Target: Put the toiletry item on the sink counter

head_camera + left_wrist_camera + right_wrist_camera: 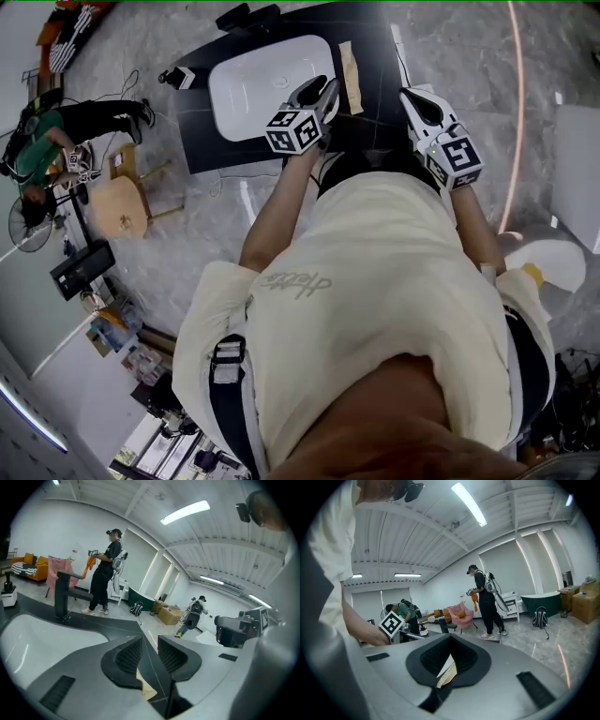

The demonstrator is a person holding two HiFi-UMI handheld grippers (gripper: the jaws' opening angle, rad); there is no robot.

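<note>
— On the table (pixel 367 42), beside the basin (pixel 267 80): what lies there?
— The tan toiletry item (pixel 349 77). Your left gripper (pixel 323 89), just beside it, is slightly open and empty. Your right gripper (pixel 417 97) is closed, with a tan scrap (pixel 446 671) in its hollow.

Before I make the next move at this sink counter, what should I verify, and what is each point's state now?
1. Tan flat item lies on the black counter beside the white basin: ok.
2. Left gripper fingers apart, nothing held between them: ok.
3. Right gripper fingers nearly together; tan sliver shows in the gap, gripped or only seen through: cannot tell.
4. Black tap stands across the basin, apart from both grippers: ok.
5. Person in black stands far from the counter: ok.
</note>
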